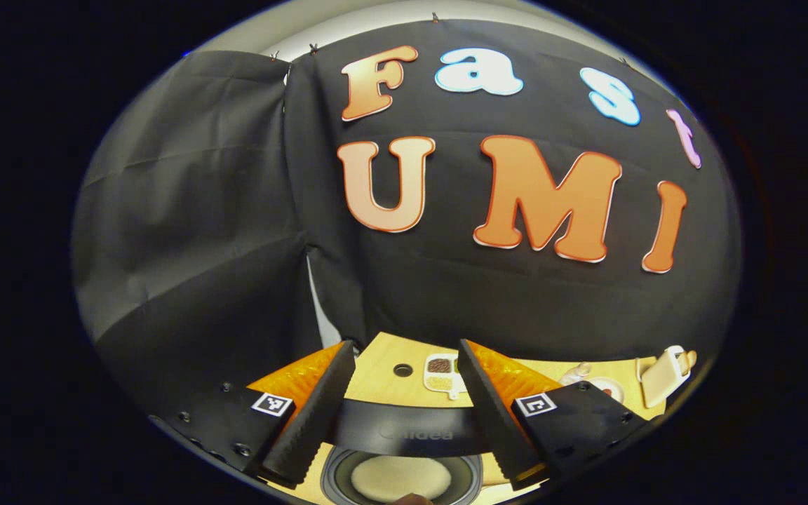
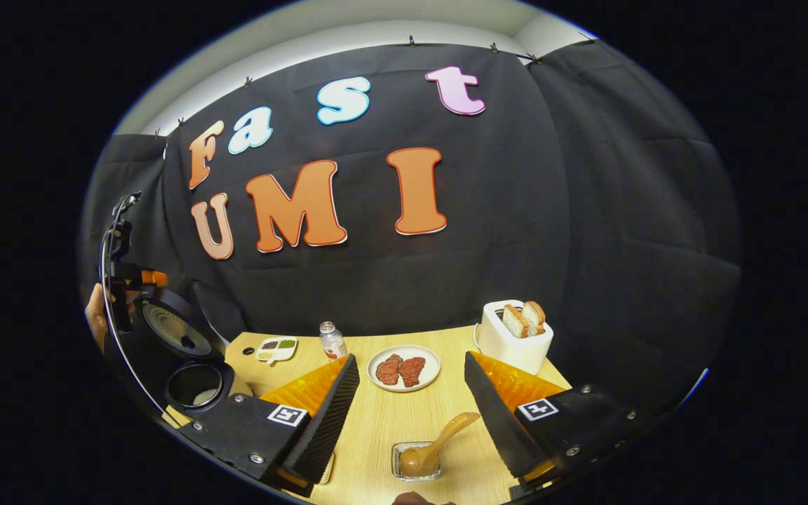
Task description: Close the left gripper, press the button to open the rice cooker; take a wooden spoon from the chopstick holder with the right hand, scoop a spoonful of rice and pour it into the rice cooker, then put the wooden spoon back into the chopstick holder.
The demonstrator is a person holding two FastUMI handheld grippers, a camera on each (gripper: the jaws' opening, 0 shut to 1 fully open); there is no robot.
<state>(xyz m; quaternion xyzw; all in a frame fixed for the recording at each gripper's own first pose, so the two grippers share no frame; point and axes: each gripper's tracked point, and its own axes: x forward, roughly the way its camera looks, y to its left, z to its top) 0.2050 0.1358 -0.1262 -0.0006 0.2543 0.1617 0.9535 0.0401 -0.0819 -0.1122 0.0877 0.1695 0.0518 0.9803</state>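
Two grippers are seen with jaws spread apart and nothing held between them. In the left gripper view, the left gripper [image 1: 404,414] hangs above the rice cooker [image 1: 404,456], whose lid is raised and whose inner pot shows a pale layer at the bottom. Beyond it, on the wooden table [image 1: 383,382], a small white sauce dish [image 1: 440,373] is noted, and a toaster [image 1: 665,375] lies far to the right. In the right gripper view, the right gripper [image 2: 411,414] is held over the table, with the wooden spoon [image 2: 435,442] between and below its fingers, well apart from both. The spoon's bowl rests in a small clear container [image 2: 416,461], the handle tilted up to the right. A plate with two dark pieces [image 2: 404,367], a small bottle [image 2: 333,341] and the toaster holding bread are recorded behind. The open rice cooker stands at far left.
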